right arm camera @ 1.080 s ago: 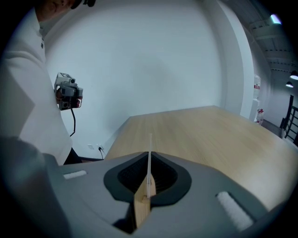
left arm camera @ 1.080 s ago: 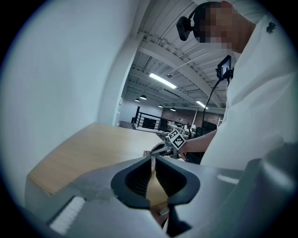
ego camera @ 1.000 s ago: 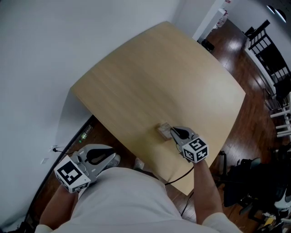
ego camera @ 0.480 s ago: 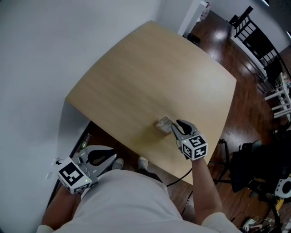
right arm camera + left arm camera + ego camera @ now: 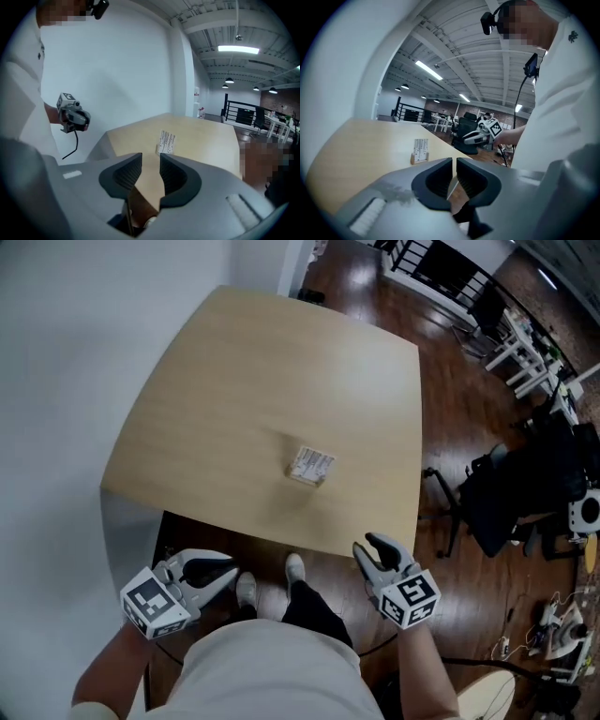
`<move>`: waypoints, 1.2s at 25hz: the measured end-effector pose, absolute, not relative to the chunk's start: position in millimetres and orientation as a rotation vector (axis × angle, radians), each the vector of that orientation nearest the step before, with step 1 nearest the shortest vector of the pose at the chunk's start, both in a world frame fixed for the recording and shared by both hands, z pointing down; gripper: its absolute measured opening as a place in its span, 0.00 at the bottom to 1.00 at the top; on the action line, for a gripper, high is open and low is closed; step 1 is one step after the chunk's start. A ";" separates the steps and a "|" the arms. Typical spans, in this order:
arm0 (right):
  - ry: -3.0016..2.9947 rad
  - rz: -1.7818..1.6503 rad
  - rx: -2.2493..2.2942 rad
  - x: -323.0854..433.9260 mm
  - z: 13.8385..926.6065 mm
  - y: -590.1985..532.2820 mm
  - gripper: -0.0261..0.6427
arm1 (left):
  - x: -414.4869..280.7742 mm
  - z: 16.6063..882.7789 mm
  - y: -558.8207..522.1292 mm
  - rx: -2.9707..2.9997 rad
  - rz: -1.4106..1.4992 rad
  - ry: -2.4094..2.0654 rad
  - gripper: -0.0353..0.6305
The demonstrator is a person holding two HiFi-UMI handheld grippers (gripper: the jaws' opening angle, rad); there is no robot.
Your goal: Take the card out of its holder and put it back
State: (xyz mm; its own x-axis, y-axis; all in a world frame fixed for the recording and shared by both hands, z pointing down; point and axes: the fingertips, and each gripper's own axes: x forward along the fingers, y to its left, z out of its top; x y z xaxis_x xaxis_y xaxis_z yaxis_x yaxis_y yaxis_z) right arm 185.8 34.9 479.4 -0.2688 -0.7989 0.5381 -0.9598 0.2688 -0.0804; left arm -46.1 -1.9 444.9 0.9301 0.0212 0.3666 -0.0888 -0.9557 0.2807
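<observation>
A white printed card stands upright in a small wooden holder near the middle of the light wooden table. It also shows in the left gripper view as the card and in the right gripper view as the card. My right gripper hangs off the table's near edge, well short of the card. Its jaws are opening with nothing between them. My left gripper is held low at the left, below the table edge, shut and empty.
A white wall runs along the table's left side. Black office chairs and white desks stand on the dark wood floor to the right. The person's shoes show beneath the table's near edge.
My right gripper has let go at the card holder and drawn back off the table's near edge, its jaws now apart. The card stays in its holder. The left gripper has barely moved.
</observation>
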 end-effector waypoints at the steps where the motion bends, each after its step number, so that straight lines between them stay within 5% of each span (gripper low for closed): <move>1: -2.132 0.563 1.606 182.0 479.7 54.9 0.22 | -40.3 447.0 1.3 2.810 0.541 -0.004 0.10; 16: -2.083 0.477 1.727 159.5 452.4 294.4 0.22 | 9.6 422.4 192.9 2.880 0.513 0.180 0.10; 30: -2.083 0.517 1.828 106.0 454.9 431.6 0.23 | -62.4 418.3 340.2 2.838 0.590 0.192 0.10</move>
State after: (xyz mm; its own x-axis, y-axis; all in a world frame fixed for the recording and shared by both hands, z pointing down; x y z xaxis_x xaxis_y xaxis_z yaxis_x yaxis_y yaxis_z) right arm 106.0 431.6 454.9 -0.1294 -0.8753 0.4660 -0.9916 0.1154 -0.0587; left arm -62.4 340.2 418.3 0.9100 0.1749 0.3760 0.0798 -0.9636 0.2551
